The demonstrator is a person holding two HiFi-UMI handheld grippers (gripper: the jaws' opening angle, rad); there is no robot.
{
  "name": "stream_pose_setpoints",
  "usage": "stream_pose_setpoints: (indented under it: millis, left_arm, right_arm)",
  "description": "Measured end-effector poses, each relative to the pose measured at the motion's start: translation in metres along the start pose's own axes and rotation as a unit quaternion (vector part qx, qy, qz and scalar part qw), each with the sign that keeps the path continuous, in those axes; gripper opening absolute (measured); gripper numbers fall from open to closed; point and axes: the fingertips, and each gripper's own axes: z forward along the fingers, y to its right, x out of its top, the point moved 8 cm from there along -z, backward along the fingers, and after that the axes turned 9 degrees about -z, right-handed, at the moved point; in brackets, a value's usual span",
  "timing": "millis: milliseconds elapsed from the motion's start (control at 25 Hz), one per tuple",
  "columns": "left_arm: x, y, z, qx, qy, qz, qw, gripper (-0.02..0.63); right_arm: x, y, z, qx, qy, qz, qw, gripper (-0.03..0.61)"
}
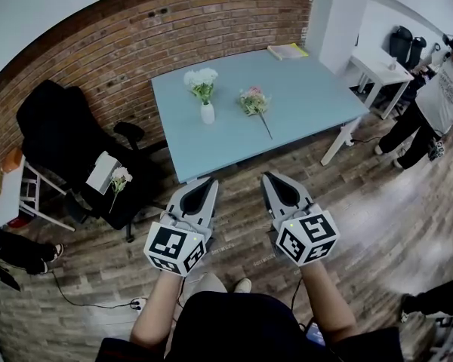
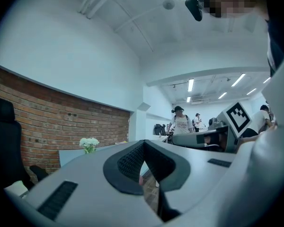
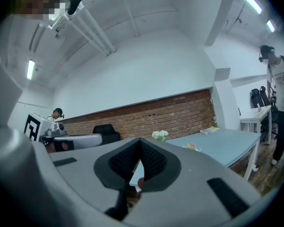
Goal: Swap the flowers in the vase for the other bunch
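Brick-walled room, blue counter [image 1: 309, 96]: white vase [image 1: 207, 114] upright, holding white flowers [image 1: 201, 80]; pink bunch [image 1: 254, 100] lying near it, seemingly staged for swapping. Left gripper [image 1: 209, 181], right gripper [image 1: 269, 178]: both clenched, empty, level, short of counter.

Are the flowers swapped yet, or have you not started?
Not started. Nothing looks done: the white flowers stand in the vase, and the pink bunch lies on the table beside it. Nothing is in hand: the left claw and right claw are shut, empty, short of the table. Left: pull out the white ones, put in the pink.
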Motion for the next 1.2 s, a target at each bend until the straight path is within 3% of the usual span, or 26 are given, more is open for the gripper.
stream_pose_setpoints:
  millis: [560, 1200]
  left_arm:
    - [-0.005, 0.005, 0.010, 0.004, -0.002, -0.005, 1.0000, 0.001]
    - [-0.003, -0.020, 0.040, 0.004, -0.005, -0.007, 1.0000, 0.001]
  right_arm:
    - [-0.007, 0.014, -0.001, 0.002, -0.005, 0.009, 1.000, 0.014]
    - [-0.009, 0.034, 0.036, 0.007, -0.007, 0.011, 1.000, 0.014]
